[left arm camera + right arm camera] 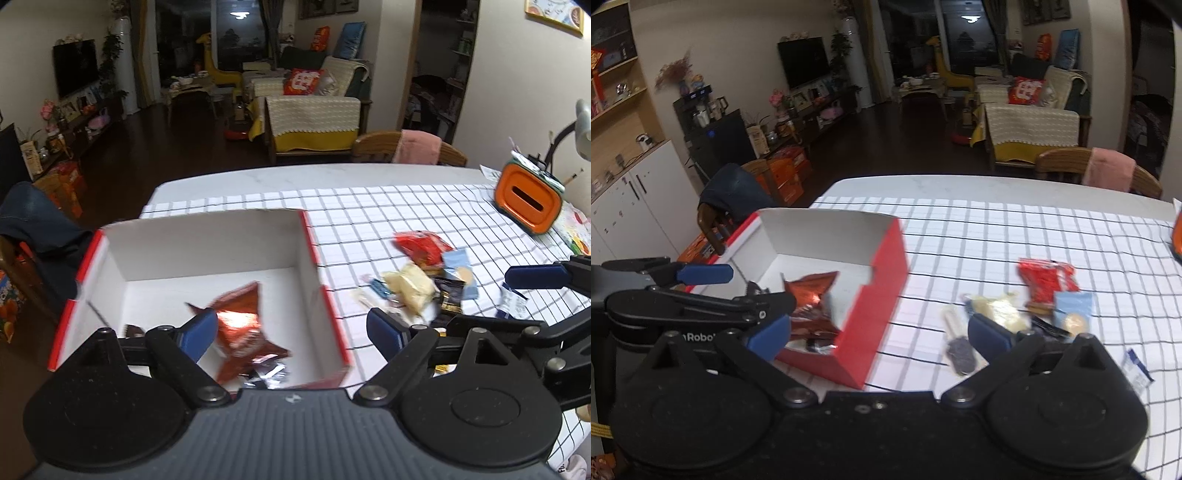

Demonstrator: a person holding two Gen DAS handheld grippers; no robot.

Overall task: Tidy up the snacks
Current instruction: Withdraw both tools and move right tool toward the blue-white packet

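A white box with red outer walls (310, 240) (882, 295) stands on the checked tablecloth. A shiny red foil bag (240, 325) (812, 295) lies tilted inside it, over a silver wrapper. My left gripper (291, 332) hovers open over the box's right wall, its left fingertip beside the bag, gripping nothing. My right gripper (879, 334) stands open above the box's near corner, empty. Right of the box lies a loose pile: a red packet (421, 247) (1045, 280), a pale yellow packet (408, 286) (997, 310), a blue packet (458, 266) (1073, 306) and a dark packet (450, 295).
An orange container (528, 199) stands at the table's back right. A small white-and-blue sachet (1137, 365) lies apart near the front right. A wooden chair with a pink cloth (413, 147) stands at the far edge, and a chair draped in dark cloth (735, 192) at the left.
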